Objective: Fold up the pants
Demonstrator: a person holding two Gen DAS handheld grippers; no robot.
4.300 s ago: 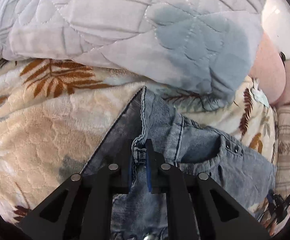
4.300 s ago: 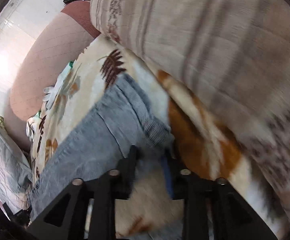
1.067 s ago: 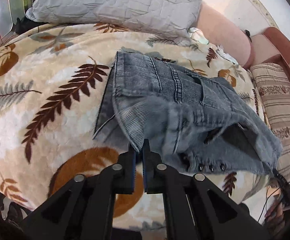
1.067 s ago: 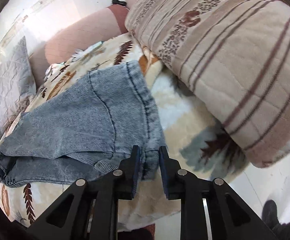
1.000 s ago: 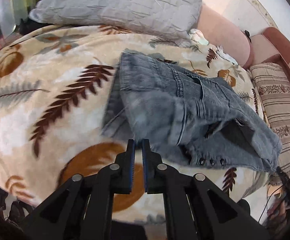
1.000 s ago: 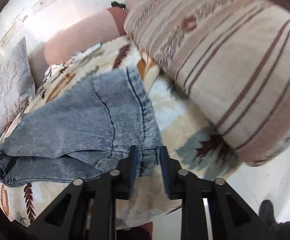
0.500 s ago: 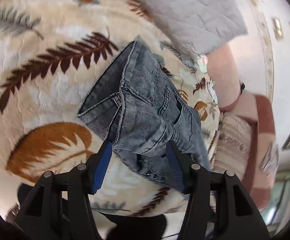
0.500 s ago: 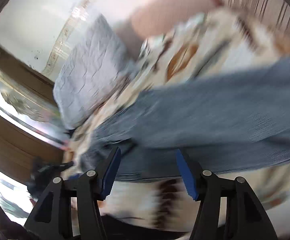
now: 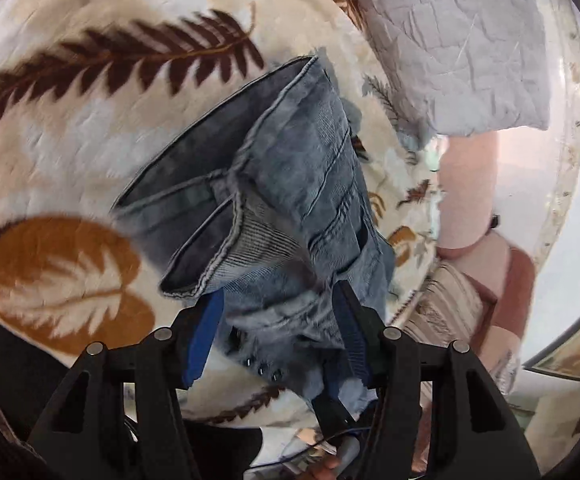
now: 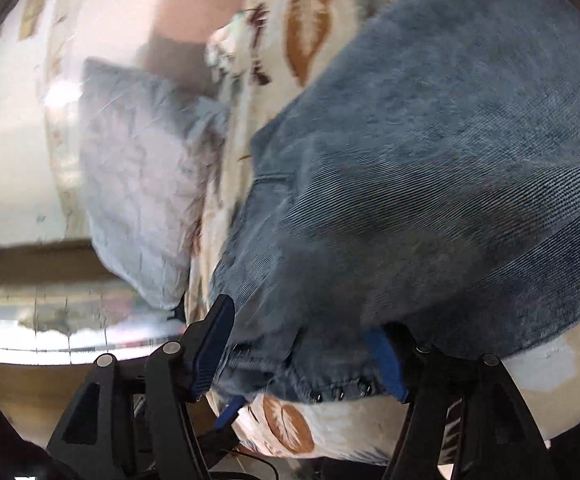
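The blue denim pants [image 9: 290,208] lie folded in a bundle on the leaf-print blanket [image 9: 69,128]. The hems point toward the upper left in the left wrist view, and the snap buttons sit near the gripper. My left gripper [image 9: 275,336] is open, its blue-padded fingers spread above the near end of the bundle. In the right wrist view the pants [image 10: 430,160] fill the frame. My right gripper [image 10: 302,352] is open with its fingers on either side of the buttoned edge. That view is blurred.
A grey quilted pillow [image 9: 458,40] lies at the far side of the bed and also shows in the right wrist view [image 10: 129,184]. A striped cushion [image 9: 446,308] and a pink headboard pad [image 9: 466,188] stand to the right. The blanket's edge drops off below both grippers.
Both grippers let go of the pants and opened wide. They pulled back and swung over the folded bundle, which now lies on the blanket.
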